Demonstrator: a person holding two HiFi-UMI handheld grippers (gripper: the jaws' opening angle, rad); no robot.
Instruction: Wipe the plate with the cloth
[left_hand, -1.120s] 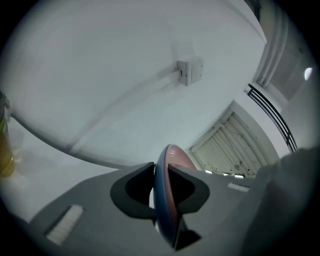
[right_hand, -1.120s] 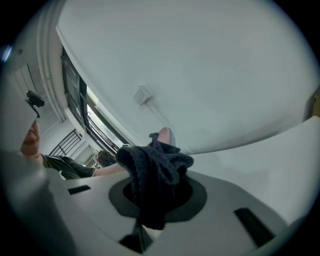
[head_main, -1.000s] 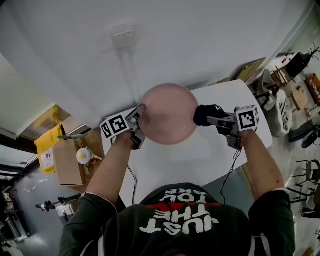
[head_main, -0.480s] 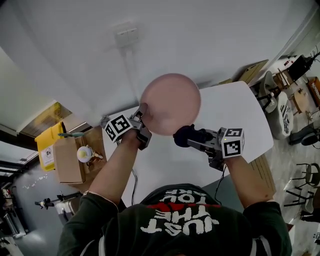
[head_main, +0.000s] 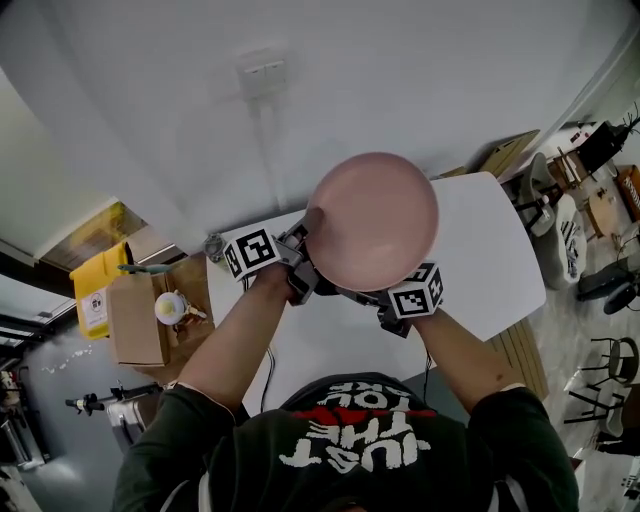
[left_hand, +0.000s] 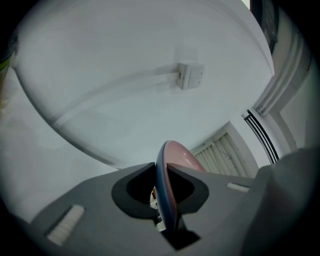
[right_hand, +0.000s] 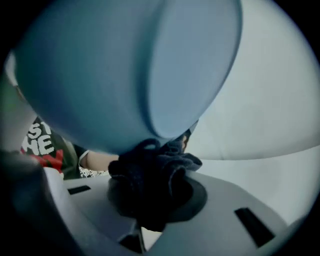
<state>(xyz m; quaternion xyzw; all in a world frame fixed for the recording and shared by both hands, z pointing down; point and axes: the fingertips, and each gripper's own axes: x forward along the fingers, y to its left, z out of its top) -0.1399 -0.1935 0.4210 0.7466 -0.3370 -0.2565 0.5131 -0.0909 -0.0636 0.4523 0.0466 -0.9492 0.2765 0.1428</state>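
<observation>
Plate (head_main: 375, 220) first: my left tongs (head_main: 308, 255) pinch its left rim, and in the left gripper view the rim (left_hand: 167, 175) stands edge-on between the two jaws, which are narrowed right down onto it. I hold the plate up off the white table (head_main: 490, 250), just right of centre in the head view, with its pink inside facing the camera. My right tongs (right_hand: 150, 200) are clamped on the dark cloth (right_hand: 150, 175), bunched thick between the jaws. They sit beneath the plate's lower edge, so in the head view the plate hides the cloth. From the right gripper view the bunch reaches up to the plate's bluish underside (right_hand: 125, 65) and seems to touch it.

A second ago the plate sat lower and further left in the frame, and the cloth was out at its right rim. Half a second ago the cloth hung below its lower right edge, apart from it. Now the plate is higher and further right, and the cloth has slid under it.

My left forearm (head_main: 235, 335) rises from the lower left, its marker cube (head_main: 250, 253) left of the plate. My right forearm (head_main: 465, 355) comes up from the lower right, its cube (head_main: 415, 297) just below the plate's edge.
</observation>
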